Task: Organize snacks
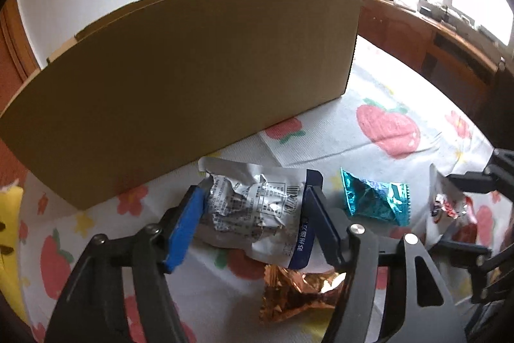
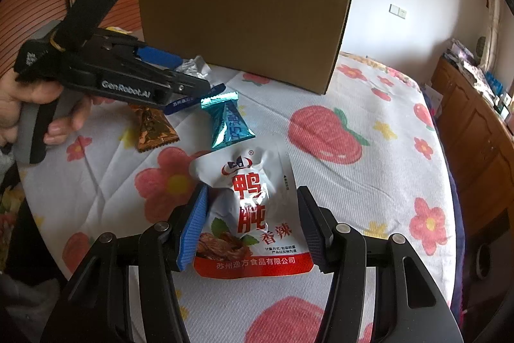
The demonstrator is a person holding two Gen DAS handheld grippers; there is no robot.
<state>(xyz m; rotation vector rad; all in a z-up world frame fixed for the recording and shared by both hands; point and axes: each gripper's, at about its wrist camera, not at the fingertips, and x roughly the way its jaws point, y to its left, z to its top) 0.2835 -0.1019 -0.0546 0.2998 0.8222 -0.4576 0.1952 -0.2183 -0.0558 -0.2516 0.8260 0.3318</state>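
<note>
1. Four snack packets lie on a bed covered by a white quilted spread printed with red strawberries and flowers (image 2: 337,176), in front of a plain brown cardboard box (image 1: 199,79) that fills the upper left and centre of the left wrist view.
2. The left gripper (image 1: 253,208) straddles a crumpled silver foil packet with a dark blue edge and printed label (image 1: 257,208) at the lower centre of its frame; both blue-padded fingers touch the packet's sides, so it is closed onto the packet, which rests on the bedspread.
3. Below that packet, at the bottom centre of the left wrist view, lies a crinkled copper-orange foil wrapper (image 1: 295,288), partly under the gripper's right finger.
4. A shiny teal foil packet (image 1: 376,198) lies just right of the silver one; in the right wrist view it sits left of centre.
5. The right gripper (image 2: 252,221) stands at medium width around a white pouch with red Chinese characters and a red bottom band (image 2: 253,214), low in the centre of its frame. The left finger touches the pouch's edge; whether the right finger touches it I cannot tell.
6. A bare hand (image 2: 19,105) at the left edge of the right wrist view holds the left gripper's handle.
</note>
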